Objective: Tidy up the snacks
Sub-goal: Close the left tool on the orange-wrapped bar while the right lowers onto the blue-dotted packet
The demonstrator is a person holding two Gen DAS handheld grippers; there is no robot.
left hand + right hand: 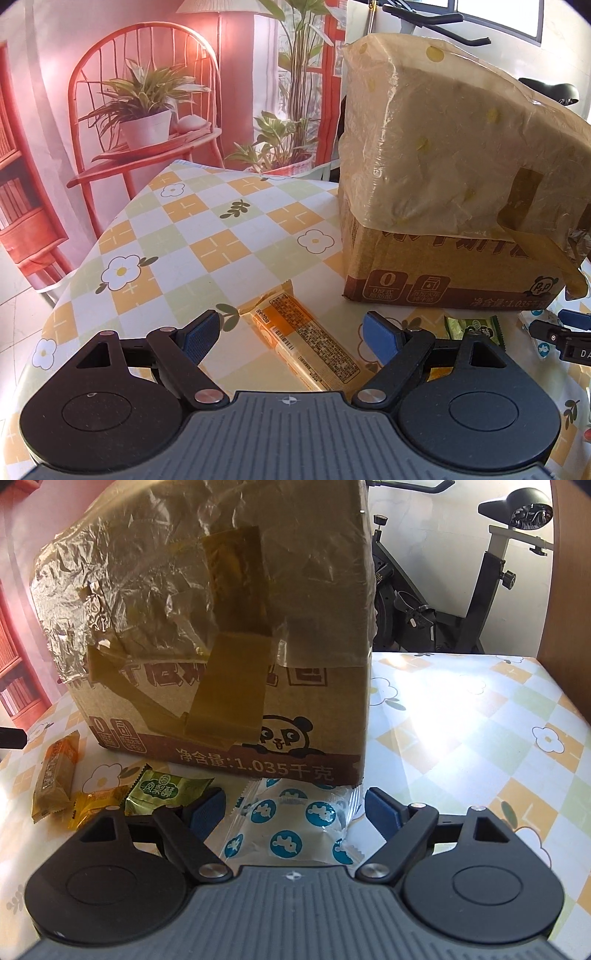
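Note:
My left gripper is open, its fingers either side of a long orange-and-yellow snack bar lying on the checked tablecloth. My right gripper is open around a clear snack packet with blue round prints, which lies against the front of a taped cardboard box. The box also shows in the left wrist view, to the right of the bar. A green snack packet, a small orange packet and the orange-and-yellow bar lie to the left of the right gripper.
The table carries a checked flower-print cloth; its far and left edges drop off. The green packet lies at the box's foot, with the right gripper's tip beside it. An exercise bike stands behind the table.

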